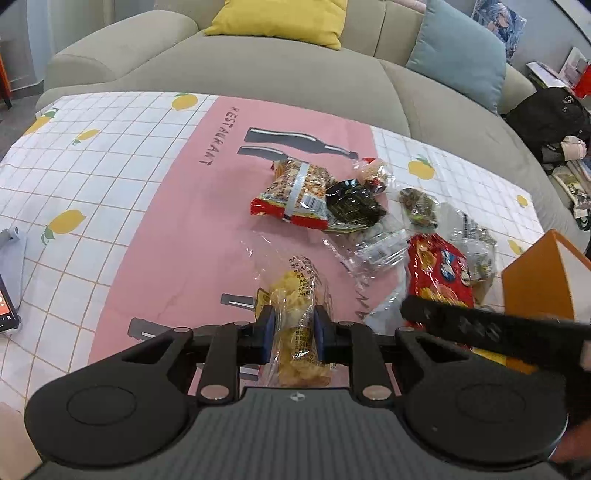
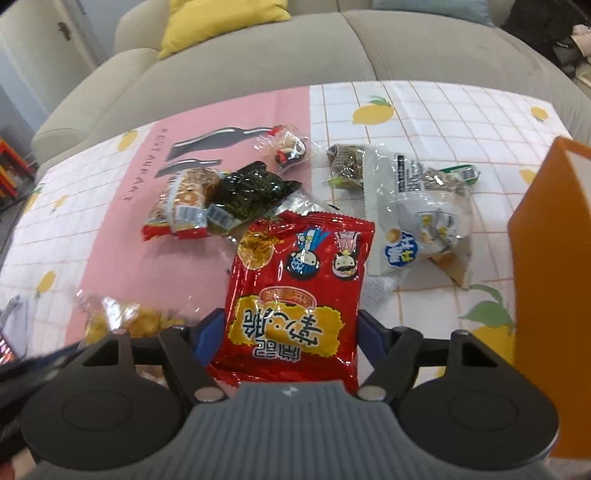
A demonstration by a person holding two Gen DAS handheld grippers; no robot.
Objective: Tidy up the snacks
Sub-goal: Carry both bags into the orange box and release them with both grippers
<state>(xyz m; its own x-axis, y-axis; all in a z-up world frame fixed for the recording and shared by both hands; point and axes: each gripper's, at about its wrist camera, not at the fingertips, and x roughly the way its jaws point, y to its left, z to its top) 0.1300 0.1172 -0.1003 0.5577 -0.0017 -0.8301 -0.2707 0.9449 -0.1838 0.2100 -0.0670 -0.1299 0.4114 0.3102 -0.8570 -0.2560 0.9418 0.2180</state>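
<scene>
My left gripper (image 1: 294,328) is shut on a clear bag of yellow chips (image 1: 295,314), held above the pink cloth. My right gripper (image 2: 291,332) is shut on a red snack packet (image 2: 299,291) with cartoon faces; the packet also shows in the left wrist view (image 1: 439,273), with the right gripper's arm across it. The yellow chip bag shows blurred at the lower left of the right wrist view (image 2: 122,321). An orange box (image 2: 550,266) stands upright to the right. Loose snacks lie on the table: a red nut packet (image 2: 181,210), a dark seaweed packet (image 2: 251,192) and a white bag (image 2: 424,218).
The table carries a pink and lemon-print cloth (image 1: 110,184). A grey sofa (image 1: 258,62) with a yellow cushion (image 1: 284,18) and a blue cushion (image 1: 458,51) stands behind it. A phone (image 1: 5,299) lies at the left edge. Small clear packets (image 2: 288,147) lie further back.
</scene>
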